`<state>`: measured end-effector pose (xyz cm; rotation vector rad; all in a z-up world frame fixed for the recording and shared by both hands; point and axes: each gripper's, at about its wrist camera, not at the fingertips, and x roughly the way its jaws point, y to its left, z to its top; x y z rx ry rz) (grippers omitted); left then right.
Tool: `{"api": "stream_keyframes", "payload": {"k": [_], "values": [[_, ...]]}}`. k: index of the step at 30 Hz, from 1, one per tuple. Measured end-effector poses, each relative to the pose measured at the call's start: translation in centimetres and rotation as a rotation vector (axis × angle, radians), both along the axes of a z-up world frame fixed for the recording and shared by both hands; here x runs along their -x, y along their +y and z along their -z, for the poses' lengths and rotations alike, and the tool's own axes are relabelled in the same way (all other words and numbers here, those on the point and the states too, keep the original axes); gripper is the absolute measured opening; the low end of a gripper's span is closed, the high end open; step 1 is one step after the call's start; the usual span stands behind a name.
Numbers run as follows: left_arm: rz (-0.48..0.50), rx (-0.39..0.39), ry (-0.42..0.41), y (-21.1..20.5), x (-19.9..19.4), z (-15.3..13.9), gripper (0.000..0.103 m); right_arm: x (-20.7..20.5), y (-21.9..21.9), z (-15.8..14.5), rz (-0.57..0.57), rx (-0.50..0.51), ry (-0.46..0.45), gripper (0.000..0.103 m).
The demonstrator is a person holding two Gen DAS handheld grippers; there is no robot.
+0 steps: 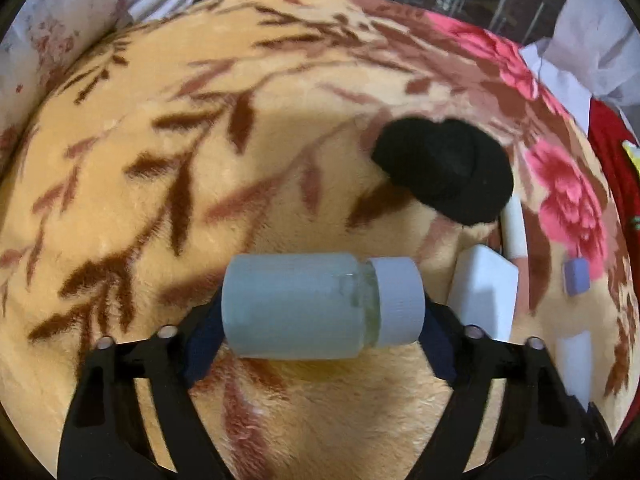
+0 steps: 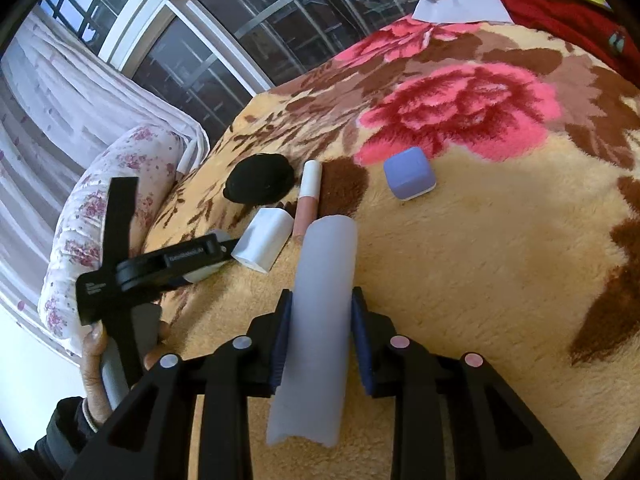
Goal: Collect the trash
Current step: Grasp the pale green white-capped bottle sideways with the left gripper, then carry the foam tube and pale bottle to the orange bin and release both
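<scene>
My left gripper (image 1: 320,312) is shut on a frosted bottle with a white cap (image 1: 304,306), held sideways just above the floral blanket (image 1: 160,200). My right gripper (image 2: 320,320) is shut on a translucent white tube (image 2: 318,320) that lies along its fingers. On the blanket lie a black cloth wad (image 1: 444,170) (image 2: 258,178), a white box (image 1: 484,292) (image 2: 266,244), a pink-and-white tube (image 2: 308,200) and a lilac cube (image 2: 409,174) (image 1: 576,276). The left gripper (image 2: 224,246) and the hand holding it show in the right wrist view.
A floral pillow (image 2: 120,184) lies at the blanket's left edge by the window (image 2: 224,40). White paper (image 2: 460,4) and a red cloth (image 2: 560,12) lie at the far right. Open blanket stretches to the right of the cube.
</scene>
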<state>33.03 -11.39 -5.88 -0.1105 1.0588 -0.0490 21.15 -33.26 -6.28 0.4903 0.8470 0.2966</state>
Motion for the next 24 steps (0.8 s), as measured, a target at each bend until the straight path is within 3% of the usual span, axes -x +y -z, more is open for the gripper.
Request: {"api": "stream_keyframes", "payload": {"k": [11,18,24], "values": [[0.018,0.100,-0.125,2.2,3.9,-2.4,0.067,1.7,0.8,-1.7,0.035,0.050,-0.047,0.028],[0.151,0.103,-0.230,4.4,13.6,-5.7,0.067,6.4,3.5,-4.9,-0.003,0.094,-0.116,0.028],[0.217,0.054,-0.294,6.7,22.9,-6.7,0.067,11.7,6.4,-6.9,-0.050,0.088,-0.152,0.028]]}}
